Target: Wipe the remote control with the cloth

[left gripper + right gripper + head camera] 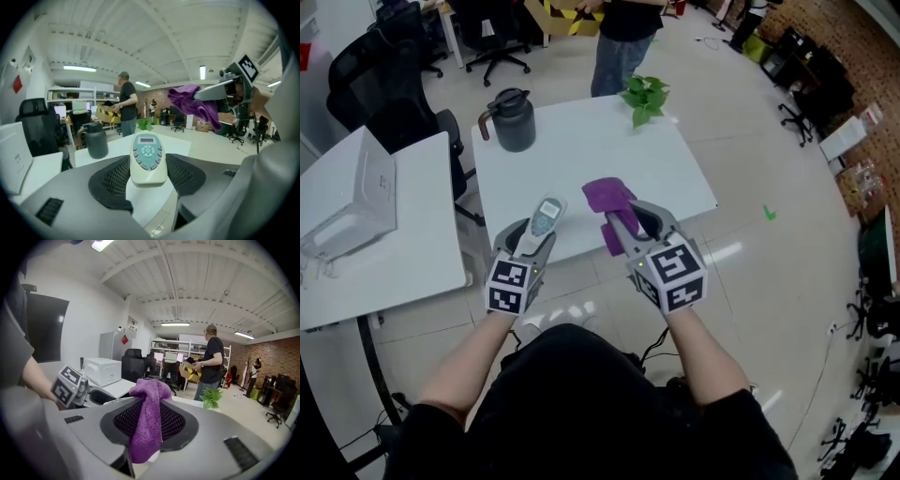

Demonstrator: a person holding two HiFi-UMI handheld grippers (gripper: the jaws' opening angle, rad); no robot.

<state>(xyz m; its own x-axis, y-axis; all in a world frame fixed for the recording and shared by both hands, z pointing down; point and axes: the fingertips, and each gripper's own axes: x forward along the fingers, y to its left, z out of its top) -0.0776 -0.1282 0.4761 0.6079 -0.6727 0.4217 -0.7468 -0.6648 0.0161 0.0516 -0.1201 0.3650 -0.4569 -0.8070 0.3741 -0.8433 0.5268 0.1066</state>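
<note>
Left gripper [537, 240] is clamping the remote control [547, 217]; right gripper [630, 223] is pinching the cloth [607, 196]. They are apart, so wiping is apparently not yet starting.

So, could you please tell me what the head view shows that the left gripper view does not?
Only the head view: the black-and-white marker cube on the left gripper. Only the left gripper view: the white ceiling and its strip lights. Both: the cream plastic remote control, the purple fluffy cloth, the dark grey lidded jug and the leafy green plant.
</note>
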